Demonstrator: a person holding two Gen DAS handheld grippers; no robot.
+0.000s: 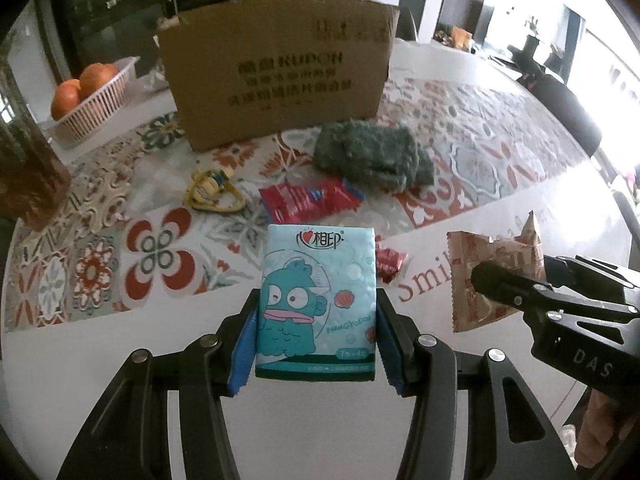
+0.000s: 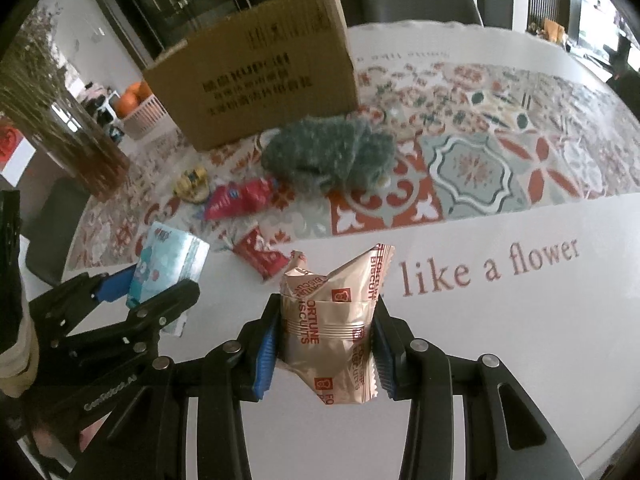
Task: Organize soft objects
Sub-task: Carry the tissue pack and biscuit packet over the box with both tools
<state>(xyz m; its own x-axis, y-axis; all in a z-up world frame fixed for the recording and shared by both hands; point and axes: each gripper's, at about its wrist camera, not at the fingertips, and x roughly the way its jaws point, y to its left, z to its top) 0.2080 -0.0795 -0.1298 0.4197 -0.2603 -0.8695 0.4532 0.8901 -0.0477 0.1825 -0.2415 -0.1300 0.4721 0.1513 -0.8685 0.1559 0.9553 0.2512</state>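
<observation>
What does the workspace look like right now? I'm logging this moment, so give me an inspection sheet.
Surface: table with a patterned floral cloth, lettering "like a flower" on its white border.
Job's things: tissue pack held by the left gripper; biscuit packet held by the right gripper; grey fuzzy cloth, red pouch, small red wrapper and yellow toy lying on the cloth.
Clutter: cardboard box standing upright; basket of oranges; glass vase.
Grippers: both shut on their items.
Cables: nothing seen.
Surroundings: dark cabinets, a chair, bright windows.
</observation>
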